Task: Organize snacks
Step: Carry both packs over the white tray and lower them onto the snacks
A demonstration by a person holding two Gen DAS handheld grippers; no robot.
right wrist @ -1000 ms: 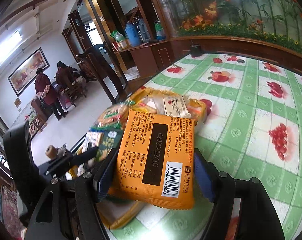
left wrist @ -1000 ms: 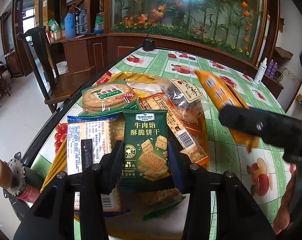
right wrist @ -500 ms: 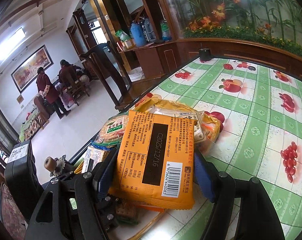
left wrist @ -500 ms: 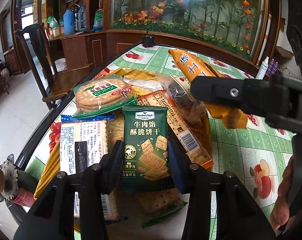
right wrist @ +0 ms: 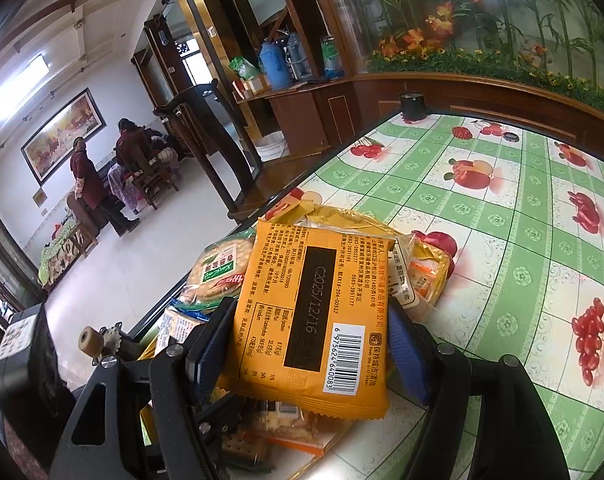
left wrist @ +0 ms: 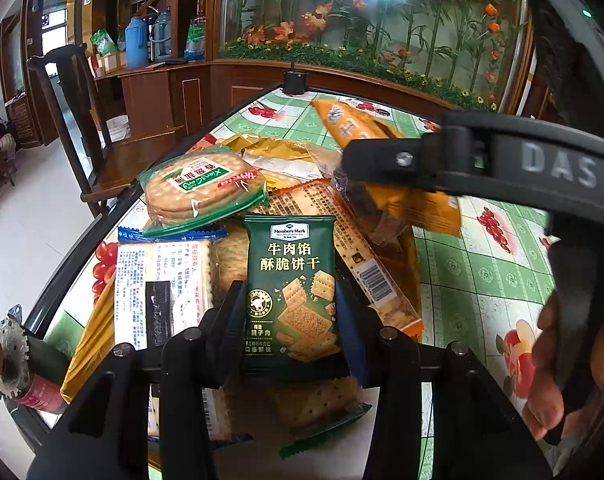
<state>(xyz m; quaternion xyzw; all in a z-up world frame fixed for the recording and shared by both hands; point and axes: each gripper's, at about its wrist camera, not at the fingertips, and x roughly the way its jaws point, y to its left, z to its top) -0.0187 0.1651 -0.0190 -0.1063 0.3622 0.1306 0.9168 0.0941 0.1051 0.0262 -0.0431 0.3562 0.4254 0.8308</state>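
Note:
My left gripper (left wrist: 290, 300) is shut on a dark green cracker packet (left wrist: 292, 264), held upright just above a pile of snacks. The pile holds a round-biscuit packet (left wrist: 200, 188), a white and blue packet (left wrist: 162, 280), a long clear cracker bar (left wrist: 353, 248) and a yellow wrapper (left wrist: 278, 152). My right gripper (right wrist: 307, 320) is shut on an orange packet (right wrist: 313, 304), printed back and barcode facing me. In the left wrist view the orange packet (left wrist: 417, 204) hangs over the right side of the pile, under the right gripper's black fingers (left wrist: 381, 160).
The table (right wrist: 501, 240) has a green checked cloth with fruit prints; its dark edge (left wrist: 82, 248) runs close on the left. A wooden chair (left wrist: 82, 120) stands beside it. A small black pot (right wrist: 411, 104) sits at the far edge. Two people (right wrist: 86, 176) stand far off. A hand (left wrist: 549, 380) holds the right gripper.
The right gripper has carried the orange packet leftwards and now hangs over the pile's right side. The left gripper and its green packet have kept still.

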